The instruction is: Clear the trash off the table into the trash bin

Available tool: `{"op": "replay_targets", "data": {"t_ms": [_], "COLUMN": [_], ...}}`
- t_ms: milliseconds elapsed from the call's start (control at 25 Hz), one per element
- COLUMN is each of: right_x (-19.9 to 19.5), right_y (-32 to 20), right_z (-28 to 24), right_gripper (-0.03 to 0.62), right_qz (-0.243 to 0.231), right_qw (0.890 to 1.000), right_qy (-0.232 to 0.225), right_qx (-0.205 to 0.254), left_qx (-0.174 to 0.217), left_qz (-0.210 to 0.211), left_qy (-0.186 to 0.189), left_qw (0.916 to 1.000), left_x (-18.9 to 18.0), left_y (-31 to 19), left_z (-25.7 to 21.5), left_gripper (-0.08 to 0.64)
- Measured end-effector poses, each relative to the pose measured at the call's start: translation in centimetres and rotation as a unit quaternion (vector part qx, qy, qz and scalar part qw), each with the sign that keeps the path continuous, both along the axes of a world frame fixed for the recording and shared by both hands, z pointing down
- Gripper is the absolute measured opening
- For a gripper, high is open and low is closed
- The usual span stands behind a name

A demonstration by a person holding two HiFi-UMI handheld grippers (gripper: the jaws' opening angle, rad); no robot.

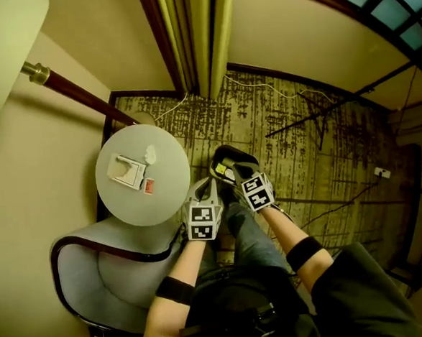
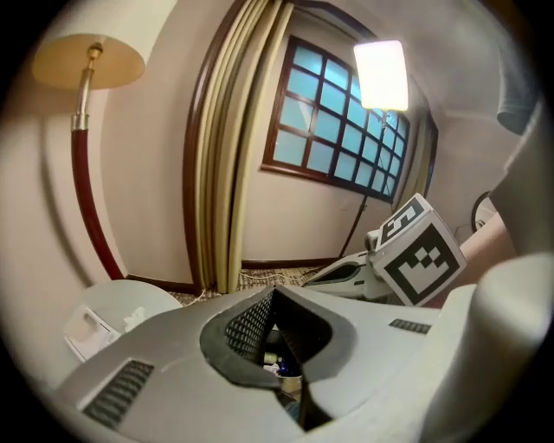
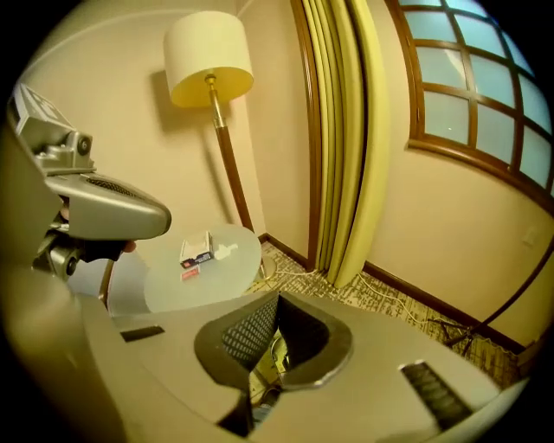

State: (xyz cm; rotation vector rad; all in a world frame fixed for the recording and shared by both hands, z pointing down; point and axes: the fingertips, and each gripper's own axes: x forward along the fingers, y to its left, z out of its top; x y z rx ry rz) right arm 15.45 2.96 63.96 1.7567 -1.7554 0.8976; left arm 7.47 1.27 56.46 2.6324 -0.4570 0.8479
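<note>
A round grey table (image 1: 166, 203) holds an open white carton (image 1: 128, 172), a crumpled white paper (image 1: 150, 155) and a small red packet (image 1: 149, 187). The same carton (image 3: 196, 251), paper (image 3: 227, 252) and packet (image 3: 188, 273) show in the right gripper view. To the table's right, on the carpet, stands a black trash bin (image 1: 233, 152) with a yellow liner. My left gripper (image 1: 210, 186) and right gripper (image 1: 234, 173) hang side by side above the bin, both shut with nothing between the jaws. Below the left gripper (image 2: 279, 342) some bin contents (image 2: 273, 360) show.
A grey armchair (image 1: 107, 276) curves round the table's near side. A floor lamp (image 3: 210, 52) stands behind the table, by the yellow curtain (image 1: 198, 35). Cables (image 1: 263, 88) and a black stand (image 1: 323, 117) lie on the patterned carpet to the right.
</note>
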Motion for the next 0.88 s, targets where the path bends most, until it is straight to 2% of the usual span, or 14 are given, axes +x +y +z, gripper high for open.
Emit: {"op": "replay_targets", "data": {"t_ms": [200,400,480,640,880], "right_x": [-2.8,-8.2,-11.6,-18.3,-25.3], "right_y": [-3.1,-7.1,-8.7,-10.3,-10.6], "right_z": [-6.4,-10.5,-11.6,-12.8,-14.1], "right_gripper": [0.0,0.0,0.0,0.0,0.0], "right_qz": [-0.037,-0.119,-0.162,-0.258,-0.318], "right_qw": [0.998,0.99,0.983,0.96,0.941], "right_qy": [0.004,0.0,-0.006,-0.014,-0.037], "right_qx": [0.045,0.082,0.091,0.105,0.113], "left_qx": [0.027,0.046,0.057,0.068,0.078], "left_qz": [-0.08,-0.177,-0.22,-0.309,-0.377], "left_qy": [0.014,0.006,0.002,-0.004,-0.015], "left_qw": [0.9963,0.9832,0.9737,0.9485,0.9227], "left_x": [-5.6,-12.8,-16.3,-22.8,-30.2], "left_y": [-3.0,-5.6,-6.5,-6.6,-5.9], "left_z": [-5.3,-7.7,-8.0,-8.9,-9.1], "left_gripper": [0.001,0.001,0.001,0.001,0.001]}}
